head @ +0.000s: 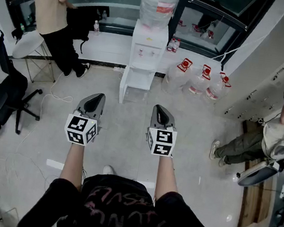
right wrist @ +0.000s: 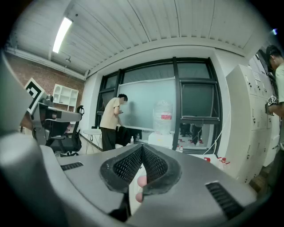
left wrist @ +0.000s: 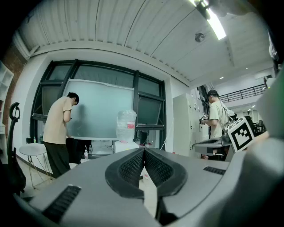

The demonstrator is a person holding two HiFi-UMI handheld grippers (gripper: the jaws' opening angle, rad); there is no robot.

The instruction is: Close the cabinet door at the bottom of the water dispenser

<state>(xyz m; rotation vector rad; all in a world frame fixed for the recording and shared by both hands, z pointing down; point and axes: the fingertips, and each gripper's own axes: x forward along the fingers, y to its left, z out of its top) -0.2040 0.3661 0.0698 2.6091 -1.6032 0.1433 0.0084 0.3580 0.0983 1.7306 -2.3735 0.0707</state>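
Note:
The white water dispenser (head: 145,50) stands against the window wall with a large bottle (head: 160,3) on top. Its bottom cabinet (head: 140,80) is open, and the door (head: 123,85) is swung out to the left. My left gripper (head: 96,98) and right gripper (head: 159,109) are held side by side over the floor, well short of the dispenser. Both are shut with nothing between the pads. The dispenser (left wrist: 125,144) shows far off beyond the left gripper (left wrist: 144,150) in the left gripper view. In the right gripper view the dispenser (right wrist: 160,139) stands beyond the right gripper (right wrist: 142,147).
A person in a beige shirt (head: 53,14) stands at the window, left of the dispenser. Several water bottles (head: 196,78) sit on the floor to its right. An office chair (head: 8,91) is at the left. Lockers (head: 274,66) and another person (head: 280,135) are at the right.

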